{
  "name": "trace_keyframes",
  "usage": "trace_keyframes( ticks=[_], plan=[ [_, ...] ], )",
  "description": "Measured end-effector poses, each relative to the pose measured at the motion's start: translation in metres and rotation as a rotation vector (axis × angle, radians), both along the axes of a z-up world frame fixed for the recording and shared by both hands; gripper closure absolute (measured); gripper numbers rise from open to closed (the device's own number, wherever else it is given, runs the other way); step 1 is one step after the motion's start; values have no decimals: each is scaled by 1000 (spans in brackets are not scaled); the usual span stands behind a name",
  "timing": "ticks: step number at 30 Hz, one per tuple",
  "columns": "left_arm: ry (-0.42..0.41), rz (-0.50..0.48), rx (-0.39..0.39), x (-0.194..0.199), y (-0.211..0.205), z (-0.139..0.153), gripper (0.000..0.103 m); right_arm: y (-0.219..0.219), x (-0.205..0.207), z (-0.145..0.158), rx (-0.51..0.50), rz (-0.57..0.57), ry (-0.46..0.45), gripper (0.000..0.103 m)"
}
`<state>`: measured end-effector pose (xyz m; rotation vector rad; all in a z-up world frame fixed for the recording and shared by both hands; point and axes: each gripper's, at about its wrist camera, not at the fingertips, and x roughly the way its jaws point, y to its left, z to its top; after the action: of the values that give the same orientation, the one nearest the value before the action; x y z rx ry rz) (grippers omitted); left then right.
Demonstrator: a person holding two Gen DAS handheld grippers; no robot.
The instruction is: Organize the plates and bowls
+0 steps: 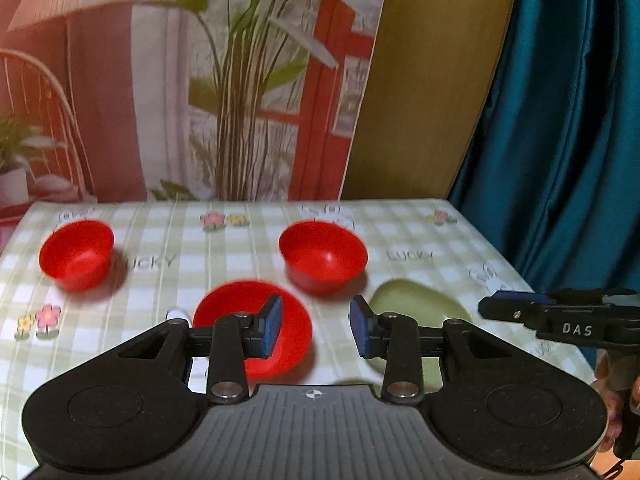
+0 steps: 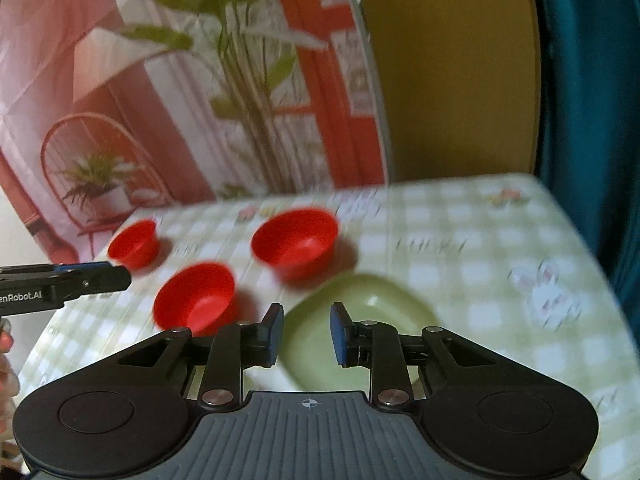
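Three red bowls stand apart on the checked surface (image 1: 400, 232): the left bowl (image 1: 76, 254) and the far bowl (image 1: 323, 256) toward the back, the near bowl (image 1: 296, 332) in front between them. A green plate (image 1: 416, 300) lies flat just right of the near bowl, below the far one. The left gripper (image 1: 316, 330) hangs above the near bowl and plate, jaws spread, nothing between them. The right gripper (image 2: 307, 332) hangs over the plate, jaws parted and empty.

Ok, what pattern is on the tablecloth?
Pale green and white checks on the tablecloth, with small flowers, rabbits and "LUCKY" lettering; clearest in the left wrist view.
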<state>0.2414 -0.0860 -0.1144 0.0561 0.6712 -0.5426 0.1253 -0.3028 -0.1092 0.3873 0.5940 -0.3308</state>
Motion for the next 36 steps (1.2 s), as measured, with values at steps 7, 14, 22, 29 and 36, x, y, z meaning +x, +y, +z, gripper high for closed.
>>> trace_keyframes(
  ticks=[7, 14, 22, 29, 36],
  plan=[
    [5, 4, -14, 10, -13, 0, 64, -24, -5, -2, -1, -38, -19, 75],
    [31, -16, 19, 25, -36, -21, 64, -42, -11, -37, 2, -133, 0, 74],
    [102, -107, 128, 45, -86, -63, 64, -67, -12, -79, 40, -176, 65, 76],
    [142, -121, 207, 58, -106, -90, 64, -80, -3, -104, 89, -180, 92, 81],
    [188, -127, 227, 61, -111, -106, 64, -82, 2, -112, 120, -163, 102, 87]
  ],
)
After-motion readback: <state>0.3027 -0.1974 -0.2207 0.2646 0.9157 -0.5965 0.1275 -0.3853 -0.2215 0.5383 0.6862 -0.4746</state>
